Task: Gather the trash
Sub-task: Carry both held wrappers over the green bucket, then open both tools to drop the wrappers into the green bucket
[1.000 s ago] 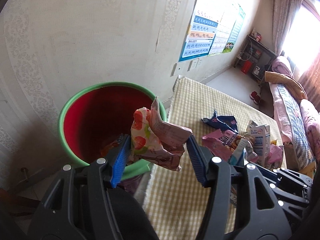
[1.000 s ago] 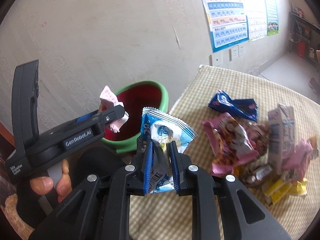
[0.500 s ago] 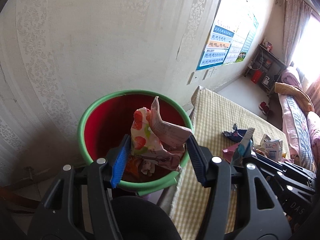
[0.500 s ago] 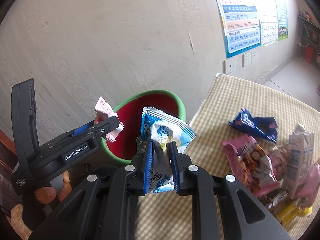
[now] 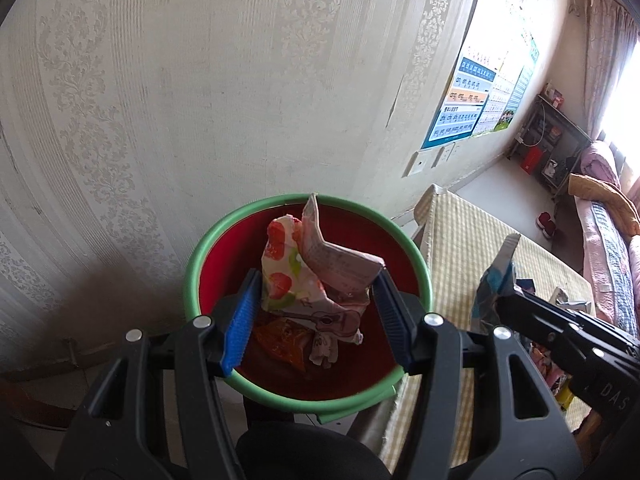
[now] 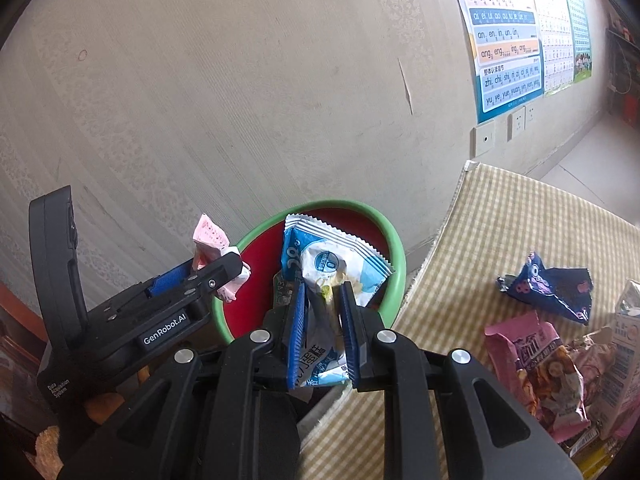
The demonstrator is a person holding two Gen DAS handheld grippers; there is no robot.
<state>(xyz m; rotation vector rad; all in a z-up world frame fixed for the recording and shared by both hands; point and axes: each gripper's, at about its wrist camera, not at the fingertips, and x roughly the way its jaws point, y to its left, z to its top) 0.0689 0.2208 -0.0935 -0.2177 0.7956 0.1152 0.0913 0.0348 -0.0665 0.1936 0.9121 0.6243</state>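
— What is recorded for the left tool [image 5: 316, 304]?

— A crumpled pink and strawberry-printed wrapper [image 5: 312, 276] is pinched between its blue pads [image 5: 240, 320]. The wrapper is held directly above the open mouth of the bin [image 5: 208, 248], which is green at the rim and red inside. An orange packet [image 5: 280, 340] is seen lying at the bottom of the bin.

— And the right tool [image 6: 322, 332]?

— It is closed on a blue and white snack packet [image 6: 328, 264], gripped near the packet's middle with the torn top standing upright. The packet is held just beside the bin's rim [image 6: 394, 248], at the edge of the worktop [image 6: 500, 232].

— Where is the remaining trash located?

— On the checked cloth of the worktop: a dark blue wrapper [image 6: 548, 288] lies apart from the others, and a pink snack bag [image 6: 536, 364] is noted touching a heap with a small carton [image 6: 628, 336] at the right edge. The bin is placed against the wall, just beside the worktop's end. A wall chart [image 6: 504, 36] is mounted above two sockets [image 6: 500, 128].
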